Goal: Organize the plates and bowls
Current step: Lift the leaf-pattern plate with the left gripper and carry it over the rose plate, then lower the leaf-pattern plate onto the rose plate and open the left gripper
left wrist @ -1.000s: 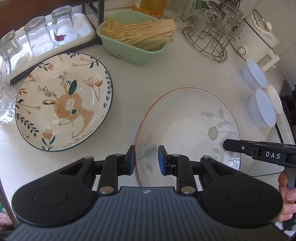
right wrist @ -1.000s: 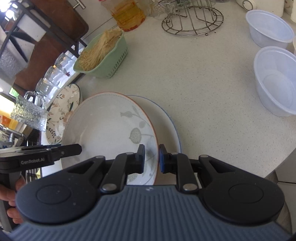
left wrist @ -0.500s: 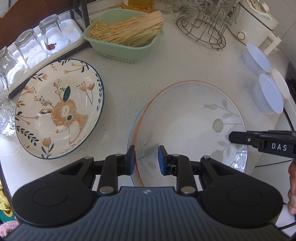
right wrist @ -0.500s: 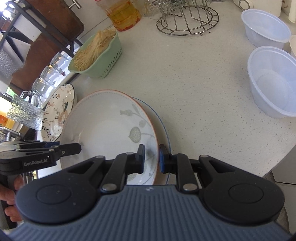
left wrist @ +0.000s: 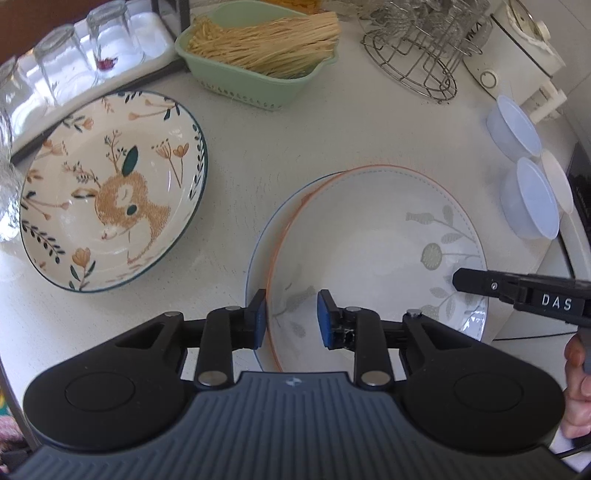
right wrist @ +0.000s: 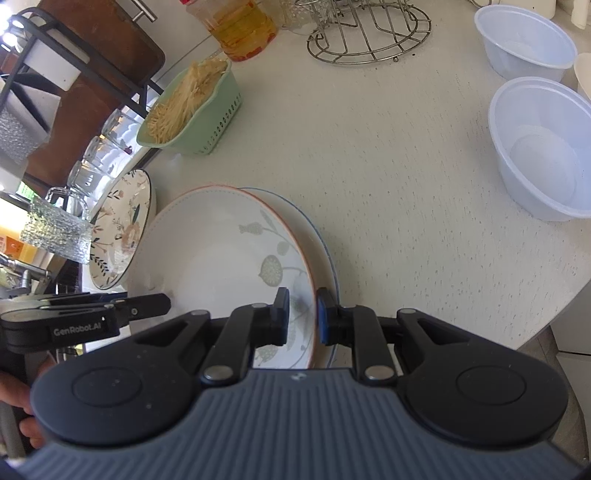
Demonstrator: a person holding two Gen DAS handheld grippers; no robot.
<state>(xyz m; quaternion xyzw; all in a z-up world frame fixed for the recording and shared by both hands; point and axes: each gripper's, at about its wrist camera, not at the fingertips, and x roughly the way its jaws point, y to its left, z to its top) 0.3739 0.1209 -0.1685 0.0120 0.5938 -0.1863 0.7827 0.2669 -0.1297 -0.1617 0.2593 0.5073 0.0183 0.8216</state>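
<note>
A: In the left wrist view, the left gripper (left wrist: 291, 319) straddles the near rim of the orange-rimmed plate (left wrist: 369, 240). Its jaws have just been opening, and a gap shows beside the rim

B: The right wrist view shows the right gripper (right wrist: 301, 317) at the other side of that plate, its pads pinching the rim. The plate lies on the blue-rimmed plate (right wrist: 321, 236), offset so the lower one peeks out

A: Only the left view shows the whole deer-pattern plate (left wrist: 110, 192), apart on the countertop (left wrist: 288, 155); the right view catches just its edge

B: And only the right view shows oil in the bottle (right wrist: 240, 26)

A: The green basket (left wrist: 251, 85) holds dry noodles (left wrist: 266, 51)

B: The near plastic bowl (right wrist: 539, 147) and the far plastic bowl (right wrist: 524, 40) stand side by side with nothing in them

A: Upturned glasses (left wrist: 62, 59) sit on the white tray (left wrist: 155, 40)
</note>
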